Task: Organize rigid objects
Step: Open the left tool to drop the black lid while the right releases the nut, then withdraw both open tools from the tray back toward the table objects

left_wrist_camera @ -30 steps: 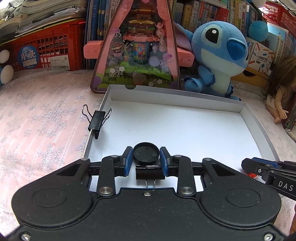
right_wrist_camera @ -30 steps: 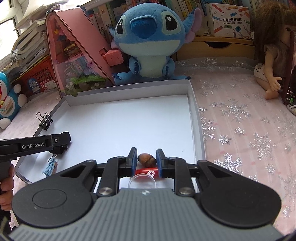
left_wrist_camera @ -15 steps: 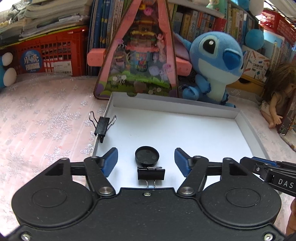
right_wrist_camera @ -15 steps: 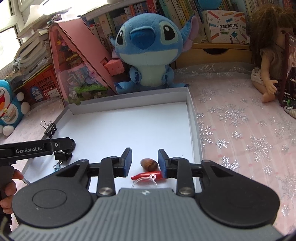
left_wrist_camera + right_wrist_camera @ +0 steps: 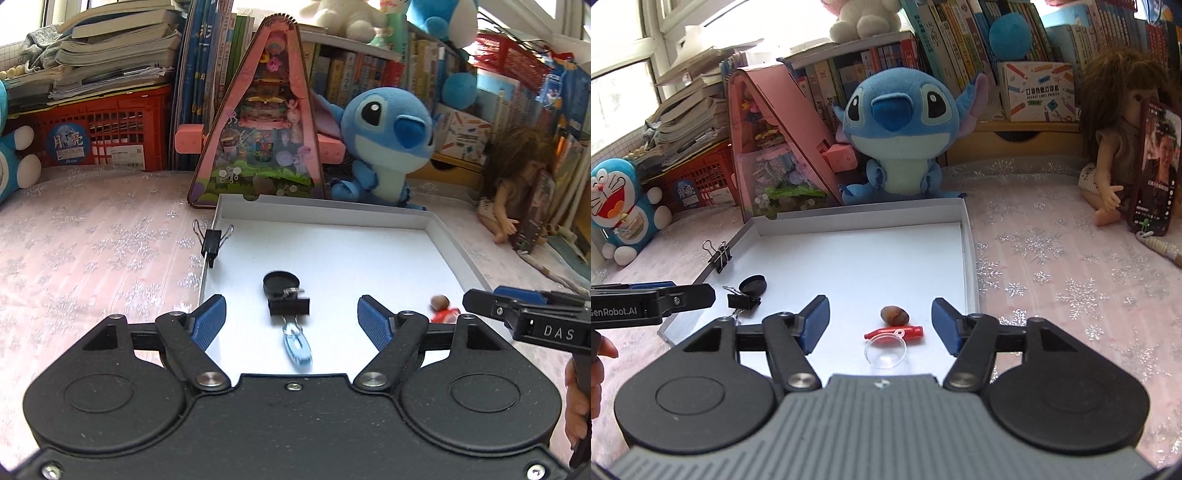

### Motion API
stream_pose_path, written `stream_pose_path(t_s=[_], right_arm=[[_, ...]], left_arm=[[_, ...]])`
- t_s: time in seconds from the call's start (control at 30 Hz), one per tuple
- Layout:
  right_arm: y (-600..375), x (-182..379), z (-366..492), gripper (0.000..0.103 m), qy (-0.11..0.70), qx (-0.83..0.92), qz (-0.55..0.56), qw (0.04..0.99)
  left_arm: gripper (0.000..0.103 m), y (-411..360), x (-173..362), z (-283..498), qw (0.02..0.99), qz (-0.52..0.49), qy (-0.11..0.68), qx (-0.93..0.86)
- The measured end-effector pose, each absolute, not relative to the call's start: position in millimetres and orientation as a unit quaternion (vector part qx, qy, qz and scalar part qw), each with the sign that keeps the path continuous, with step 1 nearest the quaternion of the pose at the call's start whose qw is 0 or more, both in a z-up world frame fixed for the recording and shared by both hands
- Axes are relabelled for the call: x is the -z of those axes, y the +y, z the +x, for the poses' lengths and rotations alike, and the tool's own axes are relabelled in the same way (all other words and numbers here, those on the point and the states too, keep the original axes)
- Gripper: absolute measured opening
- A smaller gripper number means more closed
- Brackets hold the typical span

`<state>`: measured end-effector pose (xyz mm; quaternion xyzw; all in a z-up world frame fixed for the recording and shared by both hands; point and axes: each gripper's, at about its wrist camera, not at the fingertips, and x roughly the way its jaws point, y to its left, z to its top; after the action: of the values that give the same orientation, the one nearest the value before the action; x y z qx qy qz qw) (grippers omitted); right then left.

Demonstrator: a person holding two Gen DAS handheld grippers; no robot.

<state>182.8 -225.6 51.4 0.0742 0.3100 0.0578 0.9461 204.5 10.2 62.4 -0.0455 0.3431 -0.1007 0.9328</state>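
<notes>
The left claw (image 5: 291,319) hung over the near end of the white tray (image 5: 439,229), its jaws wide and opening, the blue pads (image 5: 210,321) clear of everything; between them, untouched on the tray floor, lay a black round cap (image 5: 279,282) touching a black binder clip (image 5: 290,306), with a light-blue clip (image 5: 297,345) just below that; a second black binder clip (image 5: 212,242) was clamped upright on the tray's left wall.

The right claw (image 5: 881,323) hung over the tray's near right corner, its jaws likewise spread and opening, gripping nothing; between its pads lay a brown nut (image 5: 894,315), a small red bottle (image 5: 895,333) just in front of it, and a clear round dish (image 5: 885,352) overlapping the bottle; all three rested on the tray floor, well apart from the cap and clip at the left.

The tray sat on a surface (image 5: 1052,266) covered in pink snowflake cloth; behind it stood a blue plush toy (image 5: 899,133) and a pink triangular playhouse (image 5: 264,136); a doll (image 5: 1115,155) sat to the right, a phone (image 5: 1154,170) propped against it; a red crate (image 5: 110,129) stood at the far left under stacked books.
</notes>
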Motion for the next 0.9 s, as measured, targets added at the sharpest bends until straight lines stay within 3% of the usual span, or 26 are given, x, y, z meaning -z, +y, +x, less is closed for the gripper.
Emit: stream_pose_path(t_s=[0.27,0.9], right_arm=[[-216.2,-52.8,148.6,0.087,0.288,-0.063,0.047,0.954],[-206.5,-38.1,83.3,0.095,0.239,-0.062,0.005,0.969]], left_arm=[[0.077,10.9,-62.5,164.5,0.934,-0.043,0.331,0.13],[0.081,16.7,-42.2,94.7,0.938,-0.033,0.316,0.141]])
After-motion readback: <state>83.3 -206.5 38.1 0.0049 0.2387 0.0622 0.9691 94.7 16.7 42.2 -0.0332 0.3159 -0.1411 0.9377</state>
